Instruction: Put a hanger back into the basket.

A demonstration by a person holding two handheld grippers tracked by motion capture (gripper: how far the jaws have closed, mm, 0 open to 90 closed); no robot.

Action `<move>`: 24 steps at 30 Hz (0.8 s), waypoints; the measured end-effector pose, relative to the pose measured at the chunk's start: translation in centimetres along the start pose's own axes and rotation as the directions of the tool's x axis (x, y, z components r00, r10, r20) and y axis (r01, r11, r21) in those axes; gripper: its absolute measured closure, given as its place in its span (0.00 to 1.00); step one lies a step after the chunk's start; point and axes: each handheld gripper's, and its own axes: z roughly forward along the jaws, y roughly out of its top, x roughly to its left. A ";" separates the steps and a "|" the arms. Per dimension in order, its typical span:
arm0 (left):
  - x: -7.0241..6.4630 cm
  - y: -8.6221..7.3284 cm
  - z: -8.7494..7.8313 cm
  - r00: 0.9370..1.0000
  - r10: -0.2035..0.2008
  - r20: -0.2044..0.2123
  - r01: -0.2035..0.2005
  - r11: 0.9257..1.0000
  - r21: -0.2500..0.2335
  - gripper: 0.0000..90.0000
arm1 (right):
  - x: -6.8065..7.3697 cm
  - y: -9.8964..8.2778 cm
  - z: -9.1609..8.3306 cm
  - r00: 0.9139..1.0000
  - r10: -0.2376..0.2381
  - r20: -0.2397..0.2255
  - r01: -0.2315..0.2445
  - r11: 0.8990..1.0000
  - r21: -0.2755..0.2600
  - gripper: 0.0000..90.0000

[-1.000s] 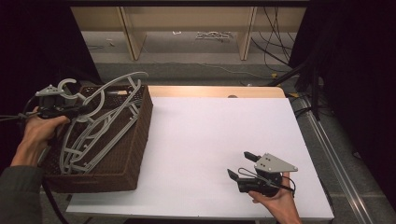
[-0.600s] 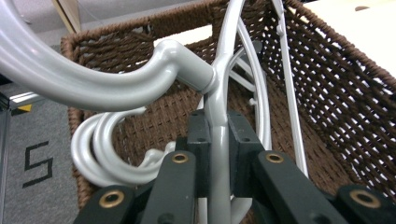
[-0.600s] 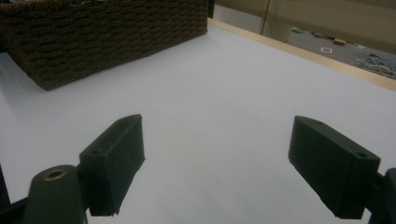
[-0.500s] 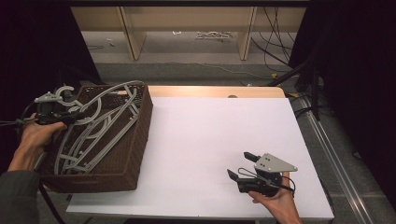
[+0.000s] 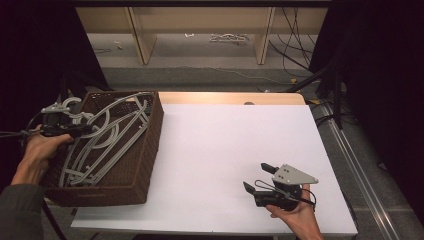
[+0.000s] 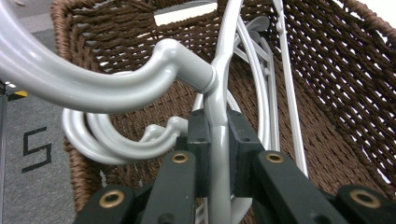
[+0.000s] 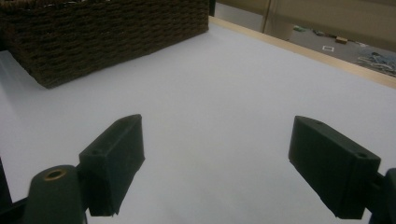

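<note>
From the high view, your left gripper point(image 5: 75, 130) is over the near-left rim of the dark brown woven wicker basket point(image 5: 145, 165), which sits on the left end of the white tabletop point(image 5: 225, 150). Its jaws are clamped on the top one of the pale grey plastic clothes hangers point(image 5: 107, 140) piled inside. Your right gripper point(image 5: 260, 179) rests in your hand near the front right of the tabletop, well apart from the basket.

The left gripper view gives the grip up close: the jaws are shut on the slim grey stem of the hanger point(image 6: 219, 116), just below where the hook curves away. More hangers lie under it against the basket wall point(image 6: 355, 84). I'd guess it's light and fairly stiff, but smooth plastic on a thin round stem will want to twist or slide between the pads. The hooks and arms look tangled, so lifting one may drag its neighbours along. The neck is a decent hold; go slowly and keep the hanger from swinging.

In the right gripper view, the jaws stand wide open with nothing between them, over bare tabletop point(image 7: 224, 93), with the basket's side point(image 7: 107, 37) ahead.
</note>
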 end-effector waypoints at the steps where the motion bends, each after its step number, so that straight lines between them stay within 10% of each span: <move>1: -0.1 0.0 0.1 1.000 0.004 0.000 -0.004 1.000 0.004 0.91 | 0.0 0.0 0.0 1.000 0.001 0.003 -0.001 1.000 0.000 0.21; 24: -0.8 -1.0 2.0 0.995 0.088 -0.037 -0.082 0.987 0.138 0.91 | 0.0 -0.1 0.1 1.000 0.001 0.002 -0.001 1.000 0.004 0.21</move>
